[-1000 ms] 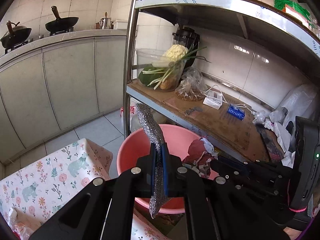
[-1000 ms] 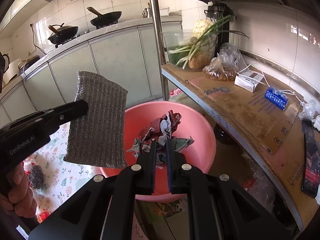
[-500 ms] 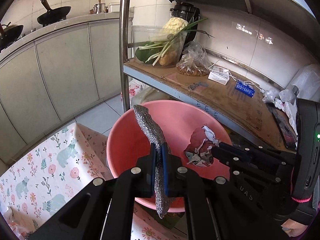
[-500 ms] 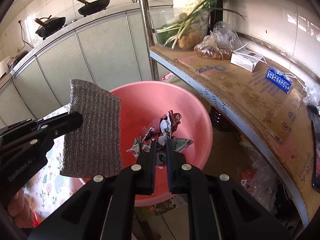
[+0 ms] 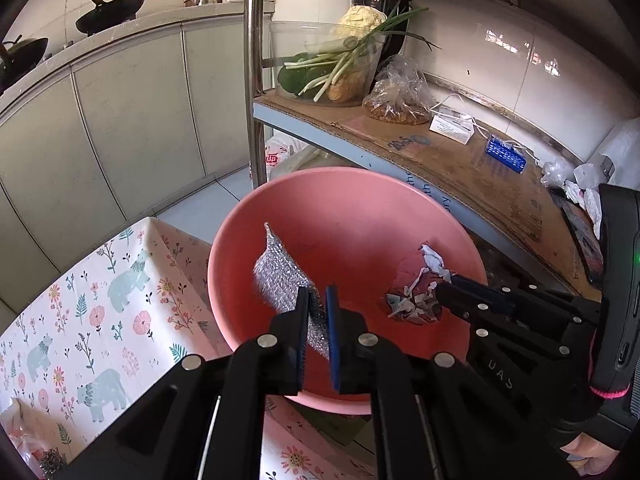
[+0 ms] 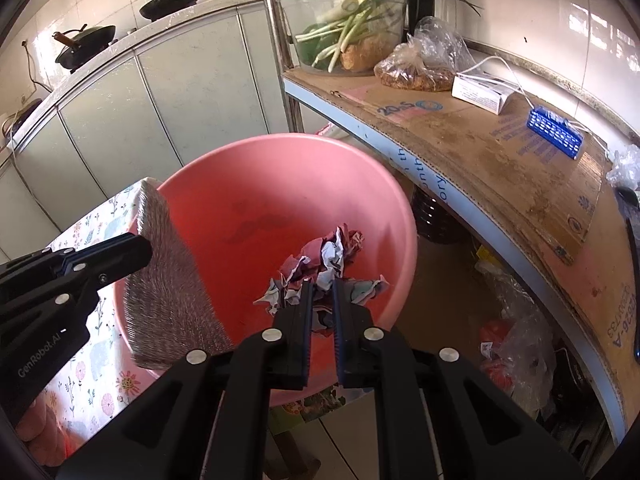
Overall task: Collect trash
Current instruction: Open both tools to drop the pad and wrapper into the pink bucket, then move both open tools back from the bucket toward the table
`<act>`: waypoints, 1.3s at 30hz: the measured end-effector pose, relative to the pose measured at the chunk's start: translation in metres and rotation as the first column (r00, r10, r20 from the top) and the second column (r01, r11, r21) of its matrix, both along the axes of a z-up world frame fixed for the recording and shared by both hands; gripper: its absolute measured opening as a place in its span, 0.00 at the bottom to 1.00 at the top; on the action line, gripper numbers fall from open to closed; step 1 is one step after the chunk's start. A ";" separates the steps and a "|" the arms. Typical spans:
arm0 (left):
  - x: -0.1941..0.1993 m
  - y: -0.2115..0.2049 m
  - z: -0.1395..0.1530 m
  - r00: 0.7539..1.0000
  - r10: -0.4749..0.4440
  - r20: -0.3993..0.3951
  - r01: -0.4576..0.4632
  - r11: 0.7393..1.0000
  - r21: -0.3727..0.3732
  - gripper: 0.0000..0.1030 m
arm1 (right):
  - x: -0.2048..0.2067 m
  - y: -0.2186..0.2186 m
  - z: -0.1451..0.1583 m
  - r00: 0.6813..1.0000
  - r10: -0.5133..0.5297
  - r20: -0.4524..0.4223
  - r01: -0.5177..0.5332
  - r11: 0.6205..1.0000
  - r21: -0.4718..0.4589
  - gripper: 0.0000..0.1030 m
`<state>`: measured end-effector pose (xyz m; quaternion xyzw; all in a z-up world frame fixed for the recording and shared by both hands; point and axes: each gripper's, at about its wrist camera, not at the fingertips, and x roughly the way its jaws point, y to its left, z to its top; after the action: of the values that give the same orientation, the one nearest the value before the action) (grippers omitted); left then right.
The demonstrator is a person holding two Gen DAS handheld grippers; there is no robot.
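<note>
L gripper (image 5: 316, 300) jaws opening w/ silver scrub pad (image 5: 280, 276) between; R gripper (image 6: 321, 292) clamps crumpled paper (image 6: 320, 264). Pink basin (image 5: 352, 188) rim beyond both, now closer; shelf edge (image 6: 400, 148) right.

silver scouring pad (image 5: 280, 276), crumpled paper (image 6: 320, 264), over pink basin (image 6: 248, 168)

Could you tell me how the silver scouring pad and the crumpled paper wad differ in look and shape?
The silver scouring pad is one flat, rectangular, glittery mesh slab; the crumpled paper wad is a ragged ball of red, white and bluish scraps. The pad is the larger of the two. The left gripper holds the pad, the right gripper the wad. Both hang over the pink basin.
</note>
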<state>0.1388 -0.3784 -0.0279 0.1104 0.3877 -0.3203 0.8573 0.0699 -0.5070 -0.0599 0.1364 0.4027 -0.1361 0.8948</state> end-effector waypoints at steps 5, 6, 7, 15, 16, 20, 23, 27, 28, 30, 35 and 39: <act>0.000 0.001 0.001 1.000 0.018 -0.002 -0.018 1.000 0.012 0.23 | 0.000 -0.002 0.000 1.000 -0.001 0.000 0.001 1.000 0.025 0.10; 0.000 0.001 0.002 1.000 0.018 -0.001 -0.018 1.000 0.009 0.26 | 0.000 -0.002 0.000 1.000 -0.002 -0.001 0.002 1.000 0.027 0.10; -0.001 0.002 0.003 1.000 0.017 0.002 -0.017 1.000 0.006 0.28 | -0.001 -0.002 0.000 1.000 -0.002 -0.001 0.002 1.000 0.029 0.10; -0.004 0.004 0.008 1.000 0.020 0.007 -0.020 1.000 -0.003 0.30 | -0.001 -0.002 0.001 1.000 0.010 -0.008 -0.010 0.999 0.044 0.10; -0.004 0.004 0.009 1.000 0.020 0.008 -0.020 1.000 -0.005 0.30 | -0.001 -0.002 0.001 1.000 0.011 -0.009 -0.010 0.999 0.044 0.10; -0.006 0.005 0.014 1.000 0.015 0.011 -0.015 1.000 -0.011 0.31 | -0.002 -0.002 0.002 1.000 0.010 -0.006 -0.010 0.999 0.047 0.10; -0.008 0.006 0.019 1.000 0.015 0.014 -0.015 1.000 -0.017 0.31 | -0.004 0.000 0.005 1.000 0.013 -0.001 -0.013 0.999 0.045 0.10; -0.012 0.008 0.025 1.000 0.014 0.021 -0.013 1.000 -0.027 0.31 | -0.008 0.002 0.011 1.000 0.014 0.011 -0.014 0.999 0.037 0.10; -0.013 0.009 0.026 1.000 0.014 0.023 -0.014 0.999 -0.030 0.31 | -0.009 0.003 0.012 1.000 0.015 0.014 -0.015 0.999 0.035 0.10; -0.015 0.010 0.029 1.000 0.016 0.026 -0.015 0.999 -0.034 0.31 | -0.011 0.004 0.015 1.000 0.018 0.019 -0.019 0.999 0.032 0.10; -0.022 0.014 0.036 0.999 0.016 0.040 -0.014 0.999 -0.044 0.31 | -0.017 0.009 0.023 0.999 0.025 0.034 -0.025 0.999 0.022 0.10; -0.028 0.018 0.044 0.999 0.014 0.051 -0.011 0.998 -0.055 0.31 | -0.024 0.014 0.031 0.998 0.029 0.047 -0.030 1.000 0.009 0.10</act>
<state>0.1107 -0.3603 0.0159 0.0925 0.3573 -0.3223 0.8717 0.0462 -0.4931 -0.0289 0.1379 0.3842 -0.1177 0.9053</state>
